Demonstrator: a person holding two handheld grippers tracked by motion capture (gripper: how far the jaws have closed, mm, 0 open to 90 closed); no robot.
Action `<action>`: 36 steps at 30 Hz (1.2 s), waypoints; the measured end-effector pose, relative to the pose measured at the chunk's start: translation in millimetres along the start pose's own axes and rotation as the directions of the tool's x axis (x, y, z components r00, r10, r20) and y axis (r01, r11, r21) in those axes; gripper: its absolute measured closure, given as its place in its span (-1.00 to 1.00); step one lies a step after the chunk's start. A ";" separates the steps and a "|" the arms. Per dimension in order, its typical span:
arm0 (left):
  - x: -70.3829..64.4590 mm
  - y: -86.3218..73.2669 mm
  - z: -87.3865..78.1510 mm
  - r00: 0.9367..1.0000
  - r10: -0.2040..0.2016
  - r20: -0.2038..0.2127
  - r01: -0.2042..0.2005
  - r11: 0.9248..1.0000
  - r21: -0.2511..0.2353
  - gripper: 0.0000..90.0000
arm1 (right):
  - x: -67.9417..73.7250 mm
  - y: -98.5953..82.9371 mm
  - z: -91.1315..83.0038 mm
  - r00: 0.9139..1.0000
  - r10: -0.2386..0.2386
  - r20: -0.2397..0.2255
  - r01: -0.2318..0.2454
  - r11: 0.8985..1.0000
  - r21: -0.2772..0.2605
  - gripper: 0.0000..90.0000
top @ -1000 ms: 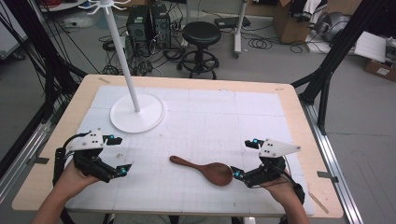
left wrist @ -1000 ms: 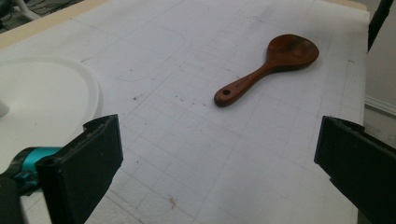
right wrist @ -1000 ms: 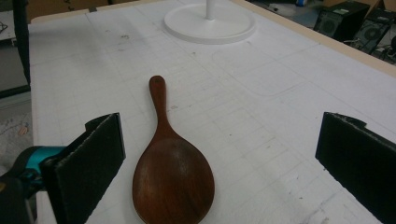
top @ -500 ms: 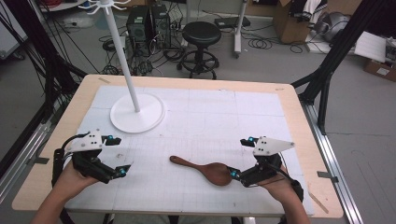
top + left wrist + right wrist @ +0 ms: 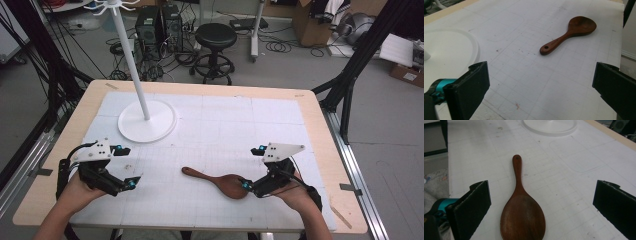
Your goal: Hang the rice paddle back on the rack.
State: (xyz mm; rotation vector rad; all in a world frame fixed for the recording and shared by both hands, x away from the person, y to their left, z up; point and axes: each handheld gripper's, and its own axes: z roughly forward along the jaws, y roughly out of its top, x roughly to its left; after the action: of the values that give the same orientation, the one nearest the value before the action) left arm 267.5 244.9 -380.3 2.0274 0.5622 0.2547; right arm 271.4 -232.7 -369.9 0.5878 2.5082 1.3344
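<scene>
In the high view, a wooden spoon [image 5: 216, 181] is seen lying flat on the white mat [image 5: 225, 125] of the tabletop [image 5: 320, 130], at about 6 o'clock of the mat, its bowl toward 4 o'clock and its handle toward 10 o'clock. The right gripper [image 5: 253, 170] is held at the spoon's bowl end with its fingers spread apart; compared with half a second earlier, it has been brought closer, so that the lower finger tip now sits right at the bowl. The left gripper [image 5: 129, 166] is held well apart from the spoon at 9 o'clock, fingers likewise apart and unchanged. A white stand [image 5: 147, 121] is set at 11 o'clock.

In the left gripper view, the spoon [image 5: 569, 33] is seen far off at 1 o'clock, beyond the widely parted fingers [image 5: 471, 87].

In the right gripper view, the spoon's bowl [image 5: 522, 217] is framed between the open fingers [image 5: 472, 205], untouched, the handle pointing to 12 o'clock.
</scene>
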 end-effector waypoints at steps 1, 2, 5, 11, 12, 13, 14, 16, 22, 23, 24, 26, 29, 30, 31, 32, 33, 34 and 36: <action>0.1 -0.1 0.1 1.000 -0.001 -0.001 0.001 1.000 -0.002 -0.96 | -0.6 0.3 1.6 1.000 -0.005 -0.007 0.005 1.000 0.004 -0.99; 0.1 -0.1 0.0 1.000 -0.004 0.000 0.004 1.000 -0.003 -0.96 | -0.8 0.7 3.1 1.000 -0.007 -0.018 0.007 1.000 0.016 -0.99; 0.2 -0.1 0.1 1.000 -0.002 -0.001 0.002 1.000 -0.002 -0.96 | -2.2 1.9 7.1 0.999 -0.014 -0.043 0.016 0.999 0.038 -0.99; -0.3 -0.2 1.0 1.000 -0.001 -0.003 0.001 1.000 0.004 -0.96 | -5.7 6.3 11.5 0.998 -0.016 -0.063 0.020 0.998 0.066 -0.99; -0.6 -0.3 1.4 1.000 -0.004 -0.004 0.004 1.000 0.004 -0.96 | -6.3 7.1 12.3 0.998 -0.022 -0.066 0.027 0.997 0.069 -0.99; -0.5 -0.3 1.5 1.000 -0.003 -0.004 0.003 1.000 0.004 -0.96 | -6.4 8.4 13.4 0.997 -0.026 -0.075 0.032 0.996 0.079 -0.99; -0.6 -0.4 1.7 1.000 -0.003 -0.005 0.003 1.000 0.006 -0.96 | -6.3 9.2 13.8 0.997 -0.028 -0.077 0.035 0.996 0.087 -0.99; -0.4 -0.2 1.7 1.000 0.000 -0.006 0.000 1.000 0.011 -0.96 | -5.6 11.5 15.8 0.996 -0.032 -0.084 0.040 0.994 0.104 -0.99; -0.5 -0.3 2.3 1.000 0.000 -0.005 0.000 1.000 0.014 -0.96 | -4.9 17.2 23.9 0.994 -0.045 -0.101 0.059 0.989 0.139 -0.99; -0.6 -0.3 2.3 1.000 0.000 -0.006 0.000 1.000 0.015 -0.96 | -4.7 17.7 25.4 0.994 -0.045 -0.104 0.060 0.987 0.146 -0.99; -0.5 -0.3 2.4 1.000 0.002 -0.005 -0.001 1.000 0.015 -0.96 | -4.4 18.3 27.1 0.993 -0.045 -0.106 0.062 0.986 0.153 -0.99; -0.5 -0.4 2.5 1.000 0.000 -0.006 0.000 1.000 0.016 -0.96 | -3.6 19.8 30.2 0.993 -0.048 -0.106 0.066 0.984 0.166 -0.99; -0.5 -0.5 2.7 1.000 0.000 -0.006 0.000 1.000 0.017 -0.96 | -2.0 23.7 35.2 0.993 -0.058 -0.107 0.077 0.980 0.186 -0.99; -0.5 -0.6 2.9 1.000 -0.001 -0.006 0.001 1.000 0.018 -0.96 | -1.4 25.4 36.7 0.992 -0.059 -0.112 0.080 0.978 0.193 -0.99; -0.5 -0.7 2.9 1.000 0.000 -0.005 0.000 1.000 0.018 -0.96 | -0.9 27.1 38.4 0.991 -0.060 -0.117 0.083 0.976 0.200 -0.99; -0.6 -0.7 2.9 1.000 0.000 -0.005 0.000 1.000 0.018 -0.96 | -0.7 28.7 40.4 0.990 -0.064 -0.123 0.089 0.975 0.205 -0.99; -0.6 -0.8 3.0 1.000 0.000 -0.005 0.000 1.000 0.019 -0.96 | -0.2 30.2 42.3 0.990 -0.066 -0.127 0.092 0.973 0.214 -0.99; -0.7 -0.8 3.1 1.000 0.000 -0.005 0.000 1.000 0.019 -0.96 | 0.3 31.5 44.4 0.989 -0.066 -0.131 0.094 0.970 0.226 -0.99; -0.7 -1.0 3.2 1.000 0.000 -0.007 0.000 1.000 0.022 -0.96 | 1.6 33.9 49.2 0.989 -0.071 -0.132 0.102 0.963 0.249 -0.99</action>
State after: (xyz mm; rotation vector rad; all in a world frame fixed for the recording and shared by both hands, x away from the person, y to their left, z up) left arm 267.9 242.5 -382.7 2.0481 0.5720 0.2566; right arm 297.1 -178.8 -369.1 0.4509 2.7950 1.0542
